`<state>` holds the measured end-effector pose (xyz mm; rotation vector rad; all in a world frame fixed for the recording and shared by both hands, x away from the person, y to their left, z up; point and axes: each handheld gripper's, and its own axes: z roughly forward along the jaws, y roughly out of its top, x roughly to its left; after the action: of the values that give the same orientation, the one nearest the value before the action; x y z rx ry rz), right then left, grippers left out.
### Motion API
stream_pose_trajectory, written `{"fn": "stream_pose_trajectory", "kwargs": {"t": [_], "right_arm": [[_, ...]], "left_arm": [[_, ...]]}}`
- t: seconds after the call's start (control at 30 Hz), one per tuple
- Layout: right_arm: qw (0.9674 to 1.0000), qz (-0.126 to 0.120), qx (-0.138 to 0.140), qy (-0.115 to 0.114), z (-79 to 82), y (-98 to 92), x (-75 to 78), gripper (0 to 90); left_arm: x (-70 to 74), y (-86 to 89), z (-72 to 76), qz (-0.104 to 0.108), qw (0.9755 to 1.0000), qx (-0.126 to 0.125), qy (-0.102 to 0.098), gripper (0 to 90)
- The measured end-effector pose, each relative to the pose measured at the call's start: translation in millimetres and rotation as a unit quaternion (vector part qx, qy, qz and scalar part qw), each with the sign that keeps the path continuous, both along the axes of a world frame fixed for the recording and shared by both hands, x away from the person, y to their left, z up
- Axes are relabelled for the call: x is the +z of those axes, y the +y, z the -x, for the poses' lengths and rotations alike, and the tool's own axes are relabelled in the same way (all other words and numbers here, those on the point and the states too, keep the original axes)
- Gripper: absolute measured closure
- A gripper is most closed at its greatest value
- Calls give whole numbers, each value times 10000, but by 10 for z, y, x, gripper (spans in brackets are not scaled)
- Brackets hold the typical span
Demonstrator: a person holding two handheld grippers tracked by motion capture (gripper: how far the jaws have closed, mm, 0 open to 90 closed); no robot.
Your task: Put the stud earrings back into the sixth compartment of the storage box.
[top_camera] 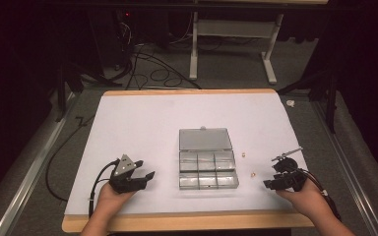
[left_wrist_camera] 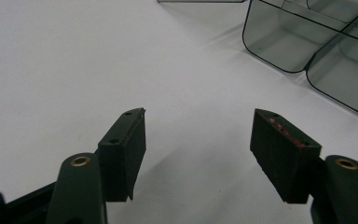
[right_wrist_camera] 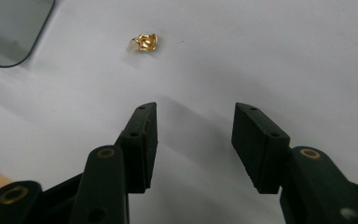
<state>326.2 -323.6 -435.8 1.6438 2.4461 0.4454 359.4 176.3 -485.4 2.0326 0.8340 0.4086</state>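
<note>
No readable text, labels, brands or numbers on anything in view.

open organizer box (top_camera: 207,169) mid-table, bare mat (top_camera: 142,123) around

We see the white sheet (top_camera: 142,128) brightly lit from above, the room beyond it dark. In both gripper views soft shadows trail the jaws and the near parts blur. The high view is slightly grainy.

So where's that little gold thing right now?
The gold piece lies on the white sheet, just ahead of the right gripper, right of the clear box.
</note>
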Motion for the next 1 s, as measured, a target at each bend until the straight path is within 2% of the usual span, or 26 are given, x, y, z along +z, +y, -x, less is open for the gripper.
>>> {"fn": "stream_pose_trajectory", "kwargs": {"t": [0.03, 0.2, 0.23, 0.47, 0.77, 1.0], "right_arm": [[10000, -23, 13, 31, -9, 10, 3, 520], [9994, 166, 228, 206, -60, 85, 30, 529], [9989, 204, 309, 296, -80, 126, 39, 540], [9967, 341, 592, 431, -155, 292, 38, 562], [9952, 434, 741, 469, -222, 419, 45, 576], [9946, 483, 804, 453, -295, 514, 54, 658]], "left_arm": [[0, 0, -1, -6, 10000, -1, 0, 364], [-1, -2, -3, -7, 10000, -6, 13, 364], [-1, -3, -4, -8, 10000, -9, 18, 364], [-4, -3, -9, 20, 10000, -32, 38, 363], [-5, -4, -13, 18, 10000, -57, 57, 363], [-5, -7, -13, 12, 10000, -57, 53, 363]]}}
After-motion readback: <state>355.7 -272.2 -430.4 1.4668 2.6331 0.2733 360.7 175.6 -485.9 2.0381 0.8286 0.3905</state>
